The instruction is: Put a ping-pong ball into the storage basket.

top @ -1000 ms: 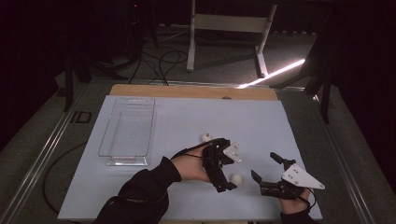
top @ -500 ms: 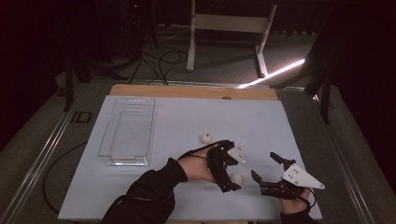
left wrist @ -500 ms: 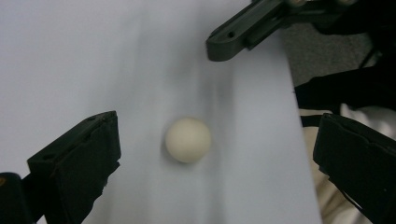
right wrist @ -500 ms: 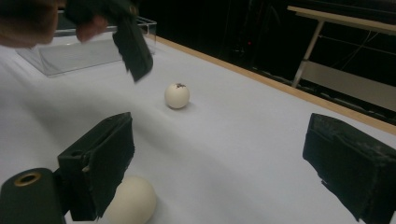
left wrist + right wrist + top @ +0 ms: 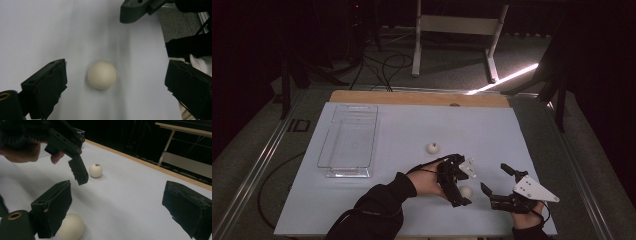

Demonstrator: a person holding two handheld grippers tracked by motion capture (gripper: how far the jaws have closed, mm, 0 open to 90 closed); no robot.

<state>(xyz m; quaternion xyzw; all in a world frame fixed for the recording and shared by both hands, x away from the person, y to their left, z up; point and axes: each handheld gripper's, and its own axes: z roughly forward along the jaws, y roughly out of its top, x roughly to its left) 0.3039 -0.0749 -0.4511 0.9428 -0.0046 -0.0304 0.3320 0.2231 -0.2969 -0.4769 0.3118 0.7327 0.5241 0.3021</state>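
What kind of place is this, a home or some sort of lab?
Probably a lab or test room. A white-covered table stands in a dark room, cables trail over the floor behind it, and a clear tray and two balls sit as props.

No legible text (anywhere visible)

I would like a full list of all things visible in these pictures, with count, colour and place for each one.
ball: 2, off-white; near ball on the mat between the open jaws of the left hand-held gripper, far ball with a dark mark on top, mid-mat.
tray: 1, clear plastic, empty, left part of the mat.
mat: 1, white, covering the table.
table: 1, wooden edge showing at the far side.
frame: 1, white, on the floor behind the table.
left hand-held gripper: 1, black, open around the near ball.
right hand-held gripper: 1, black with a grey plate, open, near right.
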